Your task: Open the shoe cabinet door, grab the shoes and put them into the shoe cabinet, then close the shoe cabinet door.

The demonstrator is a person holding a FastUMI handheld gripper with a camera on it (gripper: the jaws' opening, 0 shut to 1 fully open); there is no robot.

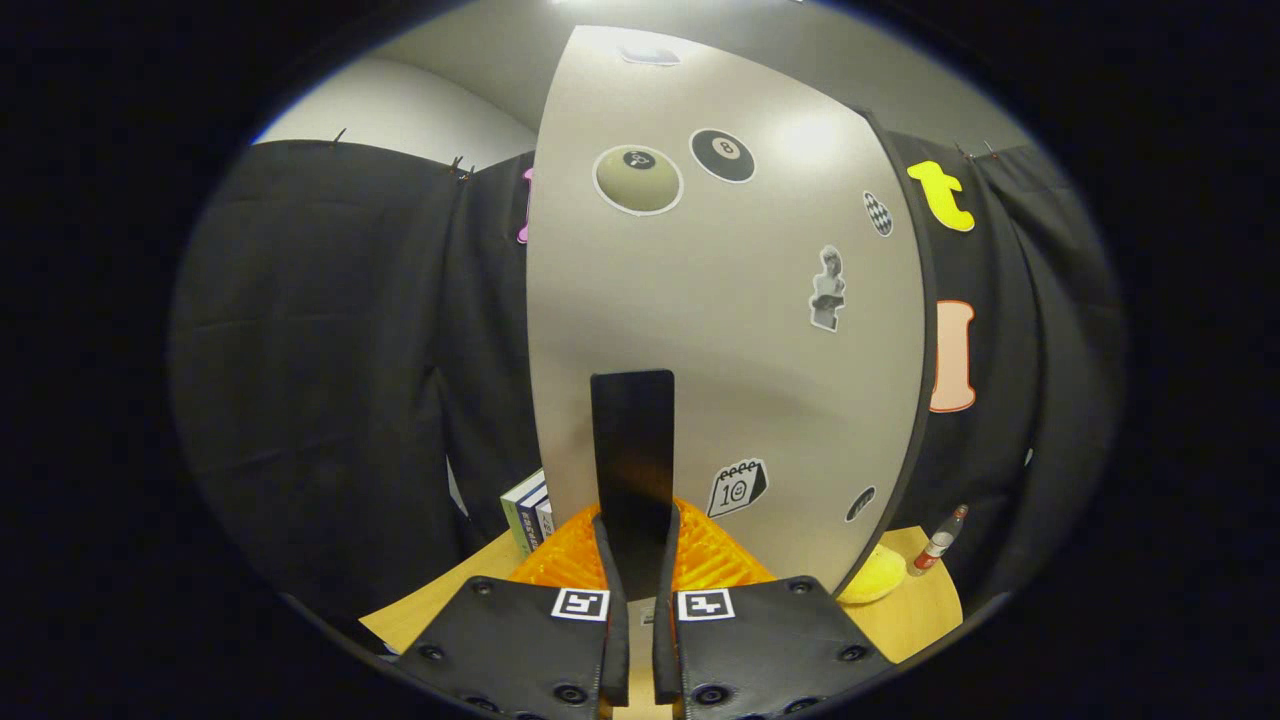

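Observation:
The shoe cabinet door [720, 300] is a tall pale grey panel with several stickers, standing close in front of me. Its dark side edge [915, 400] shows on the right. A flat black upright handle [632, 440] is fixed low on the door. My gripper [637, 545] has its two fingers closed around the lower end of this handle, one finger [565, 560] on its left and one on its right, both pressing on it.
A wooden tabletop [920, 610] lies below. A few upright books [527, 510] stand left of the door. To the right of the door's foot are a yellow soft thing [875, 578] and a small bottle [938, 545].

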